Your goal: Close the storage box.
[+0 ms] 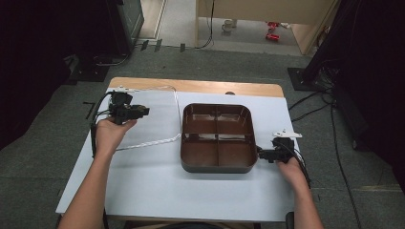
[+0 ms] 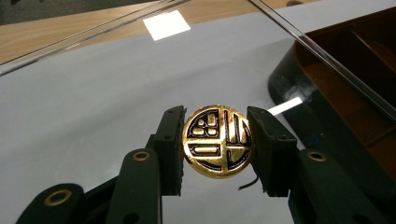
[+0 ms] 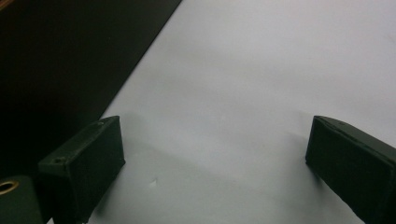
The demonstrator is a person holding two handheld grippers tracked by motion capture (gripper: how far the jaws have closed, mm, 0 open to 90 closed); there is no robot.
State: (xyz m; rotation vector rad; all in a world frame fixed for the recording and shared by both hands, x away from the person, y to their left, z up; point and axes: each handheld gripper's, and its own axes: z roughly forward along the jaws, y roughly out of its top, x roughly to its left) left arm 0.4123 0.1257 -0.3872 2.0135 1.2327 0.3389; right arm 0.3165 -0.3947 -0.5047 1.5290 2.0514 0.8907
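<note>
— What's closest?
— A round gold medallion with black relief (image 2: 218,141), clamped in my left tongs (image 2: 218,144) above the white worktop (image 2: 93,93).
— And the right tongs (image 3: 215,154)?
— Wide open, empty, beside the brown four-compartment plastic tray (image 1: 217,137) — probably the medallion's destination; next, carry it over.

One tray (image 1: 218,164), one gold medallion (image 2: 217,141)

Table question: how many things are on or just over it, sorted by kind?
Brown four-compartment tray: 1
Clear lid, lying left of the tray: 1
Gold medallion, held between the left gripper jaws: 1
Grippers, counting the open right gripper beside the tray: 2
Total: 5
</note>
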